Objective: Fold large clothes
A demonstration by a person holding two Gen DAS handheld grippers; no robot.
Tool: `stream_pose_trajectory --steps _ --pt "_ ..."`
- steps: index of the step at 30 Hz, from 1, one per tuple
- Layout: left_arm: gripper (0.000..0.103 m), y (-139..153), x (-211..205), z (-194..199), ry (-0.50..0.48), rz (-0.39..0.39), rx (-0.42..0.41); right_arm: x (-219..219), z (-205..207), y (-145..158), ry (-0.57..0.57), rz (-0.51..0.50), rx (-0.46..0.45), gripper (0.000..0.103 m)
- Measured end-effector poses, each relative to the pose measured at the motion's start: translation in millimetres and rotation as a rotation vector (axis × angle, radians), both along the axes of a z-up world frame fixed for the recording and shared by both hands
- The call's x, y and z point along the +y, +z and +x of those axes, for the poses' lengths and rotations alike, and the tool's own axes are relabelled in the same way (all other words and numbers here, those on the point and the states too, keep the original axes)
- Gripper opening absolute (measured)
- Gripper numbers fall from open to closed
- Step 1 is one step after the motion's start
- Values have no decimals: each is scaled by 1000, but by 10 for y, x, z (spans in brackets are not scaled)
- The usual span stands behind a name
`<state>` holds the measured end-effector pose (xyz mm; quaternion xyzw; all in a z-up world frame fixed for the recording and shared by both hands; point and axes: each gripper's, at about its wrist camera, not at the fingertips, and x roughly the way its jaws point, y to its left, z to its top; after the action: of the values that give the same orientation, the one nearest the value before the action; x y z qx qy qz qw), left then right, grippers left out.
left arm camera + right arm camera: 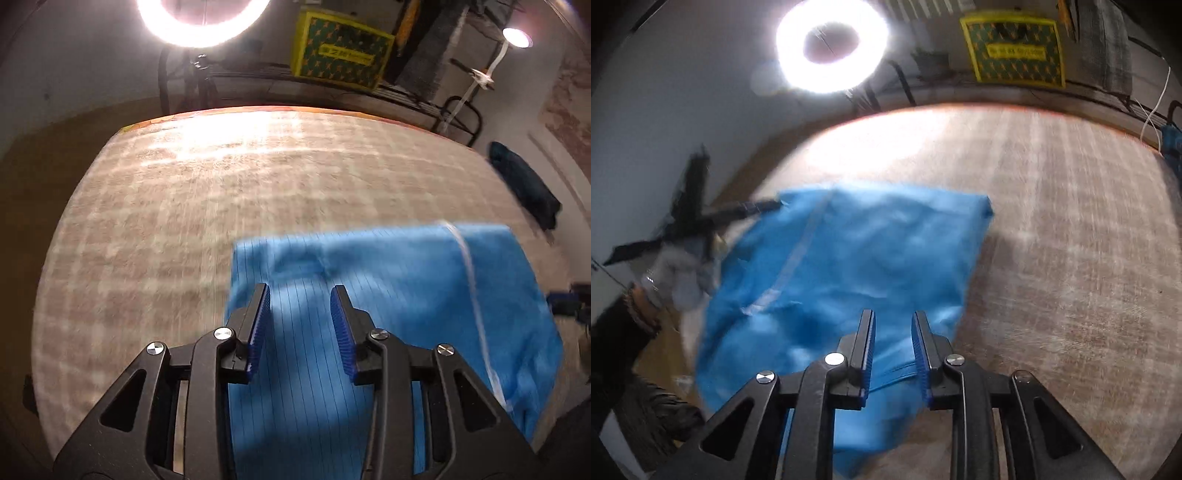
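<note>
Checked tabletop (184,206), blue garment (388,280) folded, both grippers' fingers released above it

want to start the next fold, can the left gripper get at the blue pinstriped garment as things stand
Probably yes: the left gripper has its jaws open right above the blue pinstriped garment on the checked table cover, with nothing between them, though motion blur hides the gap.

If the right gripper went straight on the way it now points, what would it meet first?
Most likely the blue garment, which fills the view between and ahead of the right gripper; its jaws stand open. Blur leaves depth unclear.
</note>
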<state>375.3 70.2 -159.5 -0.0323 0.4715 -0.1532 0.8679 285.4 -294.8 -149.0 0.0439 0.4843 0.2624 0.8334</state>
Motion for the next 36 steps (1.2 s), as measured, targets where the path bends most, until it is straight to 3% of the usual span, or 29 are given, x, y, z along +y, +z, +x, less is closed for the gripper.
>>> stream_pose_trajectory --steps 3,8,10,12,17,19,20,21,23,24,28,31,33,36 --pt "37 -47 105 -378 -12 -2 33 61 -139 83 23 -25 -32 24" --pt "37 -238 224 -754 -14 46 61 138 -304 -211 52 -109 33 24" --pt "36 -260 245 -857 -15 63 48 257 -370 -407 68 -172 43 23" --pt "37 -262 270 -931 -24 79 39 217 -480 -414 84 -201 6 23" --pt "37 -206 419 -1021 -26 69 55 20 -588 -350 54 -211 58 25" --pt "38 -95 589 -996 10 -8 44 -66 -605 -249 50 -140 47 26" --pt "41 -47 687 -957 39 -64 52 -99 -597 -180 51 -89 44 32" --pt "48 -7 797 -900 71 -142 69 -140 -588 -125 47 -52 26 36" --pt "54 36 954 -812 113 -256 78 -202 -560 -58 7 -31 -35 61" --pt "54 48 998 -779 130 -282 79 -258 -512 -42 -31 -7 -65 65" --pt "54 56 1041 -621 144 -332 81 -320 -330 -68 -92 51 -42 60" --pt "55 -120 1051 -491 152 -405 160 -250 -300 -134 -71 42 -27 60" --pt "55 -243 1033 -411 147 -435 216 -193 -232 -226 -74 44 29 65" --pt "55 -356 1023 -319 140 -483 261 -258 -63 -406 -99 142 123 67"
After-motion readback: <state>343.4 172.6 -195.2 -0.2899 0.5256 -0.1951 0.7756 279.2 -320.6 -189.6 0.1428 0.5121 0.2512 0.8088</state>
